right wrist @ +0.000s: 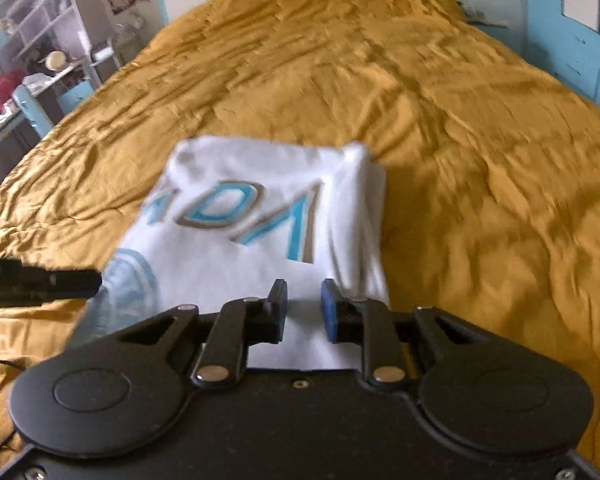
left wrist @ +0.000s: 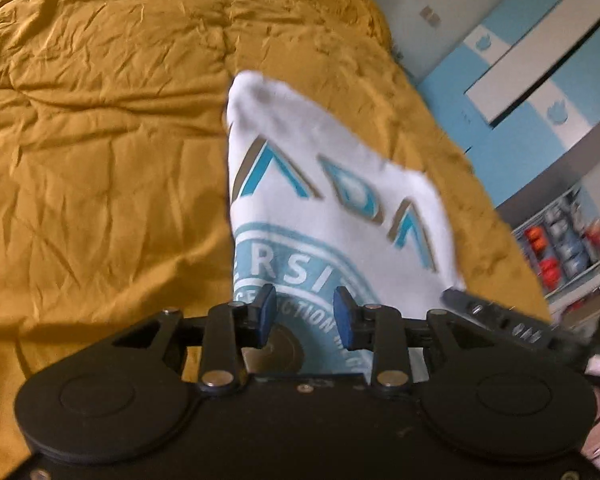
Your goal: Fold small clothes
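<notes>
Both tongs stand apart and empty: left tongs (left wrist: pixel 304 314), right tongs (right wrist: pixel 303 310). Just ahead of them, the folded white shirt (right wrist: pixel 260 216) lies on the mustard bed cover (right wrist: pixel 460 140).

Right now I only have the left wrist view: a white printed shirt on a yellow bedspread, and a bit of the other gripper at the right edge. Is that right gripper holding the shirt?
Observer: No. In the right wrist view, the right gripper hangs over the near edge of the shirt, with its jaws slightly apart and no cloth pinched.
Operator: Is the shirt folded on that side?
Observer: Yes, a flap is folded in along its right side, with layers stacked there.
Operator: Where does my gripper show from there?
Observer: One finger of the left gripper pokes in from the left, beside the shirt's round emblem, over the bedspread.
</notes>
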{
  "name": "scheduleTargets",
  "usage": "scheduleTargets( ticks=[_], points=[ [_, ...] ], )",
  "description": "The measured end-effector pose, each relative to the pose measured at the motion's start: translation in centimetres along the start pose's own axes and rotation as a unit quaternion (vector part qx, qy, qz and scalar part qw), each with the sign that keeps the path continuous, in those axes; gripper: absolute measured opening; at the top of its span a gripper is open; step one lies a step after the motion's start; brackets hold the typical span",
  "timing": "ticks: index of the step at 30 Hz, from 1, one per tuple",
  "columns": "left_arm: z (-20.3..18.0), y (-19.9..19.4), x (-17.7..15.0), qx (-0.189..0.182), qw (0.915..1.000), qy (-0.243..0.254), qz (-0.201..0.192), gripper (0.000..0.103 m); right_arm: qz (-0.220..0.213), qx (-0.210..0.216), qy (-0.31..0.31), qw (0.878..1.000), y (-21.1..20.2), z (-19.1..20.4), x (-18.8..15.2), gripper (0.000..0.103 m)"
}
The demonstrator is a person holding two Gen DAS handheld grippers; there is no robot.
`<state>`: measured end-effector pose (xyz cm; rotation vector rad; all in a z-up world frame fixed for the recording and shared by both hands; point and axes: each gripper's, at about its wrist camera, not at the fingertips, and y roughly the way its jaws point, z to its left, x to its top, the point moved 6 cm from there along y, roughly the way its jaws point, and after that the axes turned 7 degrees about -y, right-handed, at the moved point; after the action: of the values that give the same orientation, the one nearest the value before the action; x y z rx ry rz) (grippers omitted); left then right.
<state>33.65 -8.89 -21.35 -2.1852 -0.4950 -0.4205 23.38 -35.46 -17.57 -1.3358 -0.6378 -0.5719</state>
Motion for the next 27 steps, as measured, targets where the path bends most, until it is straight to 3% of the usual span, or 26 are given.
scheduleTargets(
  ticks=[5,13,19,27],
  points=[
    [-1.1,-1.8,-0.3,0.020,0.9997,0.000,-0.016,0.031,-0.006,0.001,0.040,0.999,-1.1,-0.4,-0.3,0.009],
    [-4.0,-7.0,-4.5,-0.015,0.9995,0.024,-0.015,0.033,-0.024,-0.026,0.008,0.999,-7.5,1.2,-1.7,0.013],
    [-3.9,-6.7,-7.3,0.003,0.9994,0.034,0.003,0.033,-0.027,-0.027,-0.005,0.999,-9.5,2.3,-3.3,0.016],
    [-2.2,-5.2,-8.2,0.007,0.9995,0.023,0.020,0.037,0.012,-0.055,-0.003,0.998,-7.4,1.1,-6.2,0.016]
  ],
)
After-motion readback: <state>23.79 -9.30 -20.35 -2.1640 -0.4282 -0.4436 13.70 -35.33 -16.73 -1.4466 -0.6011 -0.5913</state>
